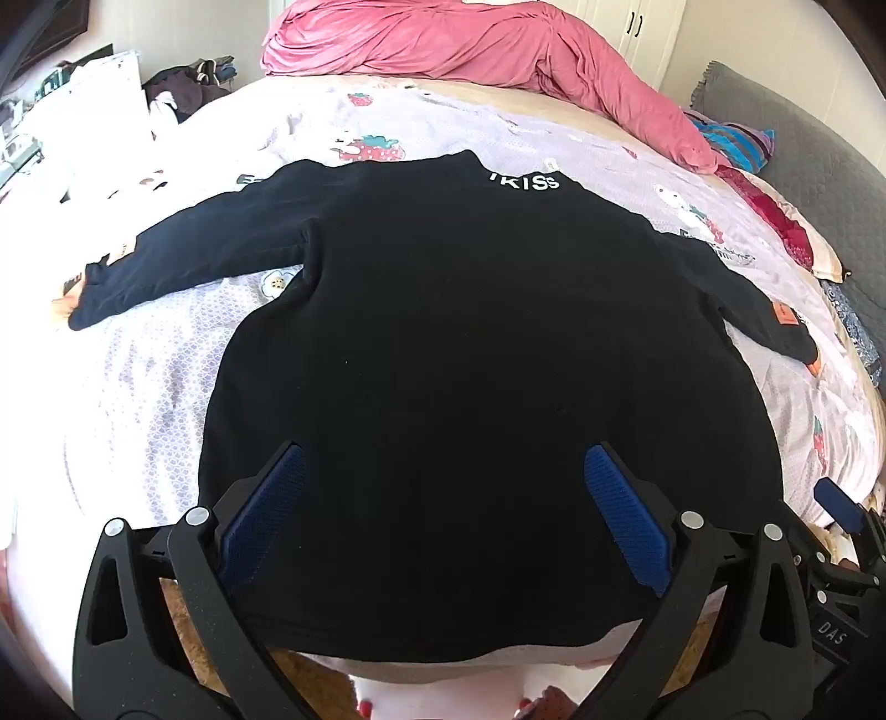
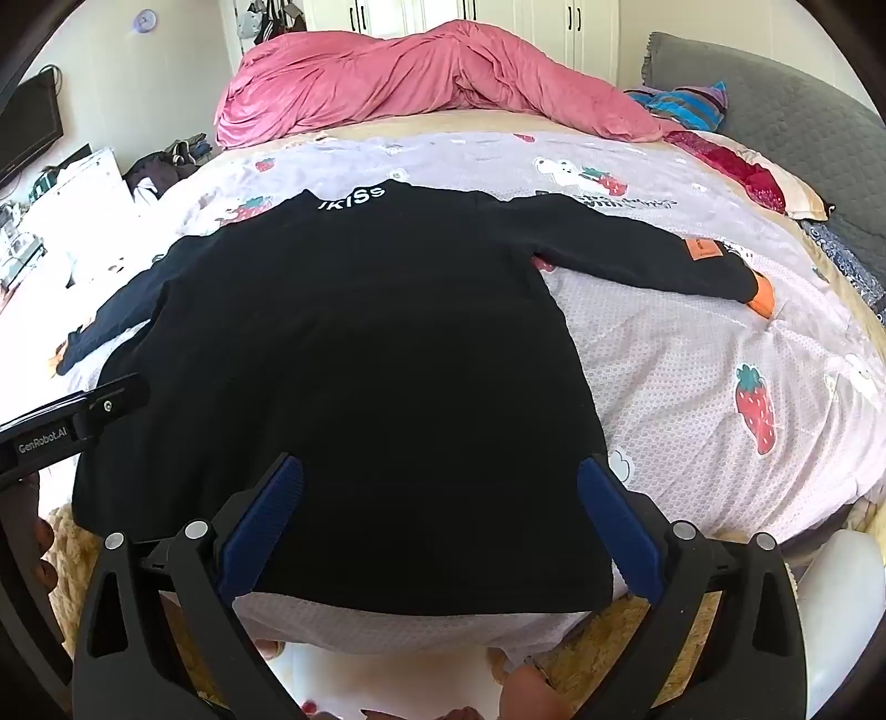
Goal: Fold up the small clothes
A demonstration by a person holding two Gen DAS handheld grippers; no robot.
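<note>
A small black long-sleeved top (image 1: 443, 343) (image 2: 354, 354) lies flat on the bed, back up, sleeves spread to both sides, white lettering at its collar (image 1: 523, 181) (image 2: 351, 198). An orange patch (image 1: 783, 314) (image 2: 700, 248) marks the right sleeve. My left gripper (image 1: 443, 459) hovers open over the lower body of the top, nothing between its blue pads (image 1: 266, 509). My right gripper (image 2: 440, 471) also stands open above the hem's right half, blue pads (image 2: 614, 509) wide apart. The left gripper's body (image 2: 66, 421) shows at the right wrist view's left edge.
The bed has a pale sheet (image 2: 692, 354) printed with strawberries. A bunched pink duvet (image 1: 487, 50) (image 2: 421, 77) lies at the far side, a grey headboard (image 2: 786, 116) and striped clothes (image 2: 684, 102) at the right. Cluttered furniture (image 1: 66, 99) stands left. A straw-coloured rug (image 2: 609, 653) lies below the bed edge.
</note>
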